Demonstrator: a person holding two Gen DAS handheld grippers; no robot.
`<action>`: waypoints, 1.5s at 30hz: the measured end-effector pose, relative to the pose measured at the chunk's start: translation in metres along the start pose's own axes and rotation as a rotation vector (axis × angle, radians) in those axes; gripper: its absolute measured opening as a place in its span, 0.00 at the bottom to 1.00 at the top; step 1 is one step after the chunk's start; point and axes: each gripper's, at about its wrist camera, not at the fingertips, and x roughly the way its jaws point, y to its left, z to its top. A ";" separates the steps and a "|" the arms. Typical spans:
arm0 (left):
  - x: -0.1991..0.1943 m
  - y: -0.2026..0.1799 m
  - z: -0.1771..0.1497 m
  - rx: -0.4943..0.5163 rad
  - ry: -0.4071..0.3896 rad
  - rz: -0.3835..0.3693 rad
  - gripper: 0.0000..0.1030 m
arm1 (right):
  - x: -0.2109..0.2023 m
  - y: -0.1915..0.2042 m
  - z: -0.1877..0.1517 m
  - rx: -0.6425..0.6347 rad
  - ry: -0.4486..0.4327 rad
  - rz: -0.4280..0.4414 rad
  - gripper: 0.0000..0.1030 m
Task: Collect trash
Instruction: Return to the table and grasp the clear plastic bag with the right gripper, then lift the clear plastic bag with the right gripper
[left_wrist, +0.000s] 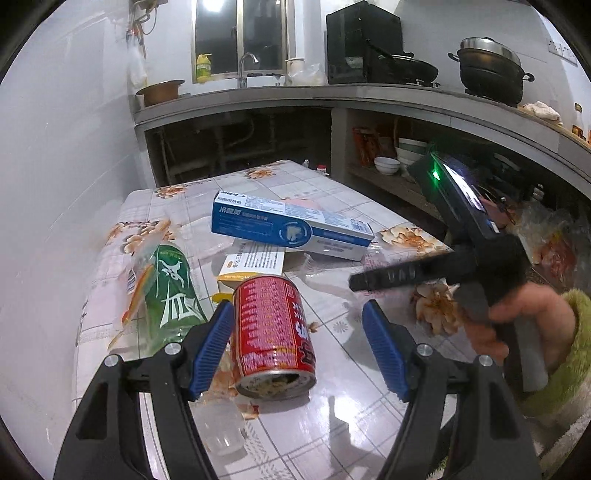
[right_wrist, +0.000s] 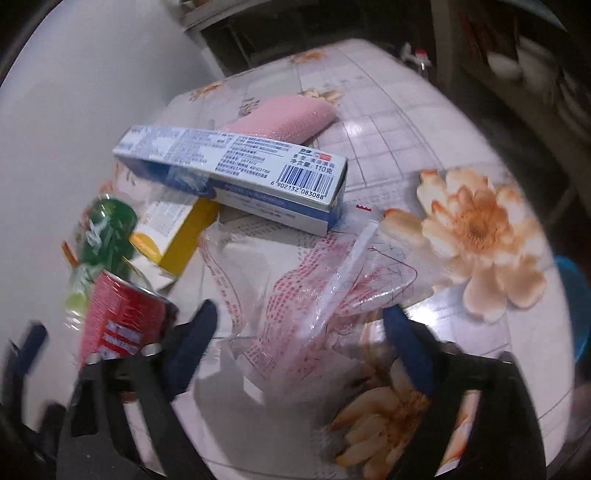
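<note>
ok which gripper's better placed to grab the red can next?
Left. The left gripper has open jaws already around the red can, which lies against one pad. The right gripper is open over the clear plastic wrapper, the can off to its side.

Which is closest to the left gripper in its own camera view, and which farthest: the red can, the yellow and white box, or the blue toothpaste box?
1. Red can: between the open fingers of the left gripper, against the left one.
2. Yellow and white box: just behind the can.
3. Blue toothpaste box: farthest back, lying across the table.
</note>
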 end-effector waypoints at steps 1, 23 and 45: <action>0.001 0.000 0.000 0.000 -0.001 -0.002 0.68 | -0.001 0.001 -0.002 -0.033 -0.011 -0.036 0.60; 0.039 -0.028 0.034 0.020 0.056 -0.091 0.68 | -0.040 -0.050 -0.062 0.028 -0.025 0.078 0.32; 0.081 -0.017 0.072 -0.221 0.186 -0.104 0.67 | -0.055 -0.074 -0.081 0.104 -0.034 0.171 0.28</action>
